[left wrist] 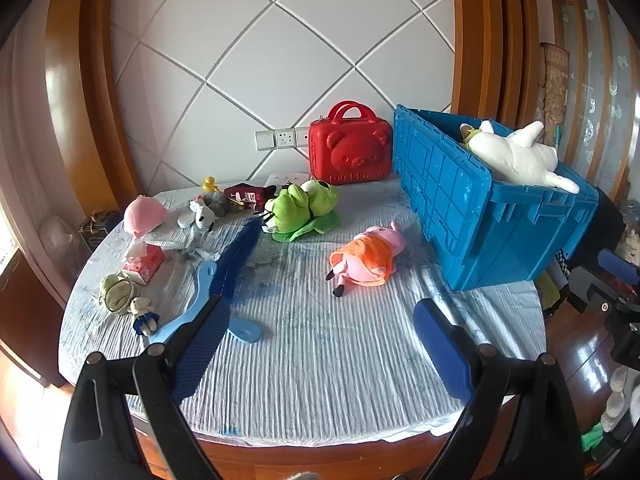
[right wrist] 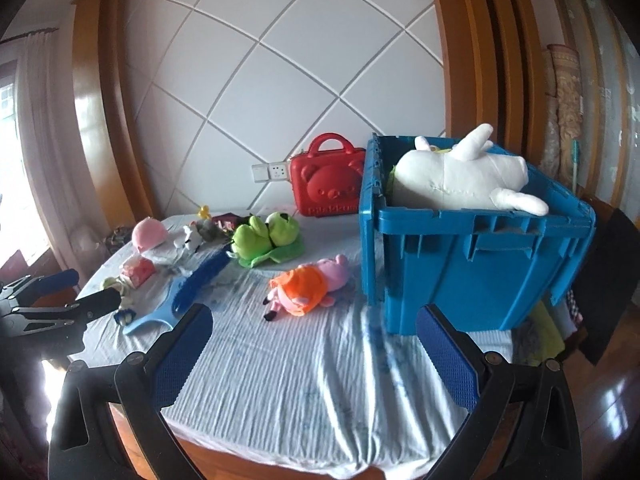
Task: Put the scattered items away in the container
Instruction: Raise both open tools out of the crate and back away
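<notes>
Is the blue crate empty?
No. A white plush lies in the blue crate, sticking above its rim.

Left wrist view: the camera sits behind the left hand-held gripper (left wrist: pixel 320 348), above the near edge of the table (left wrist: pixel 320 380), and faces forward along the fingers toward the panelled wall (left wrist: pixel 260 60). The blue crate (left wrist: pixel 480 216) lies ahead and to the right of the fingers.

Right wrist view: the camera sits behind the right hand-held gripper (right wrist: pixel 316 352), facing the same wall (right wrist: pixel 280 60), nearer the blue crate (right wrist: pixel 460 260), which stands just ahead of the right finger.

Shared coverage: table, crate, wall, red case (left wrist: pixel 350 152) (right wrist: pixel 326 184) and pig toy (left wrist: pixel 366 258) (right wrist: pixel 310 286). Each view catches the other gripper at its outer edge.
</notes>
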Action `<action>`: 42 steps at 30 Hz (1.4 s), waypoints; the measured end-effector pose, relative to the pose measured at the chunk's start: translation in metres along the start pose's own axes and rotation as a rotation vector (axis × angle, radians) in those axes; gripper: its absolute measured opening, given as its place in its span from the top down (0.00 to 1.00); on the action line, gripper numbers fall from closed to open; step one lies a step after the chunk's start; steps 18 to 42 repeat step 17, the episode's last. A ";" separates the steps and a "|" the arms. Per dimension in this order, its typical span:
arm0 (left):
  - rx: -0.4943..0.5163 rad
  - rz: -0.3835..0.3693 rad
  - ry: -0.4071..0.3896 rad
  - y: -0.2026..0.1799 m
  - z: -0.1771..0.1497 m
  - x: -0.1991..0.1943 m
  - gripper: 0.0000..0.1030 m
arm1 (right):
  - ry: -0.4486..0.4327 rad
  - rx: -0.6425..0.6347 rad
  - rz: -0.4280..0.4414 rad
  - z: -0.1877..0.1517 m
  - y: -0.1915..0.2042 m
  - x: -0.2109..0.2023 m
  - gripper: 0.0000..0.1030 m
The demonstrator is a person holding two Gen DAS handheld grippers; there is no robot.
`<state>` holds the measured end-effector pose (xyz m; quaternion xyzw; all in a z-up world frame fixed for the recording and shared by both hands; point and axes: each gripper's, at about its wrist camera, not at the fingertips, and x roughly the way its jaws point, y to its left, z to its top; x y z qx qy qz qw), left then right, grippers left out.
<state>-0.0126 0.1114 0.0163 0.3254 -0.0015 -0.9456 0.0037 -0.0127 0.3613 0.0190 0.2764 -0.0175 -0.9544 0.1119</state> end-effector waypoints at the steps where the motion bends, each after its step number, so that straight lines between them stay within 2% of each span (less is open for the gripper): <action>1: 0.001 -0.001 0.002 0.006 -0.002 -0.001 0.08 | 0.002 0.001 -0.008 -0.002 0.005 -0.001 0.00; 11: 0.009 -0.013 0.020 0.032 -0.014 -0.002 0.08 | 0.005 0.000 -0.038 -0.013 0.038 -0.011 0.00; 42: -0.004 -0.013 0.004 0.038 -0.016 -0.007 0.08 | 0.008 -0.004 -0.042 -0.012 0.039 -0.010 0.00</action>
